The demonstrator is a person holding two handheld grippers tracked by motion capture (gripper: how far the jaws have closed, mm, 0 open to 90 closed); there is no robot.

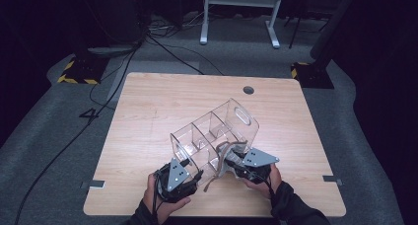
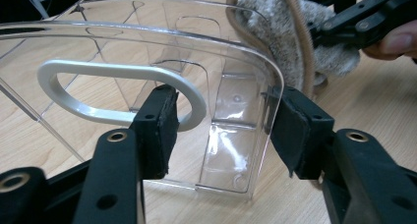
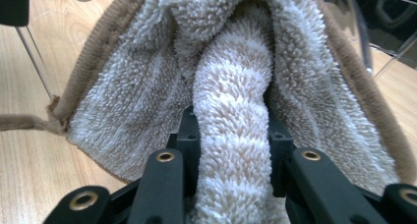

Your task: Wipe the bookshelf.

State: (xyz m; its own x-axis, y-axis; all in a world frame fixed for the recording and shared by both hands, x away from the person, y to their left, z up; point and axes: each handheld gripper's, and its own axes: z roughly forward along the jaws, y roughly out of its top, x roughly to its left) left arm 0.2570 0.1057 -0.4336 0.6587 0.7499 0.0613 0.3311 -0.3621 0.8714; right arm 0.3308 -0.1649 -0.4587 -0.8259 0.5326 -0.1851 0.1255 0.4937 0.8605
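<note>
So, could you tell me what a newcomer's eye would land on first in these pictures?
Probably the clear organiser, tilted near the table's front edge. Next, the fluffy towel pinched in the right gripper beside the organiser. The left gripper straddles the organiser's end wall by its cut-out handle; whether the pads press on it is unclear.

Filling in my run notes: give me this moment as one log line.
left gripper: jaws astride clear organizer end wall, not clamped | right gripper: shut on fluffy cloth | cloth beside organizer | organizer tilted on table
</note>
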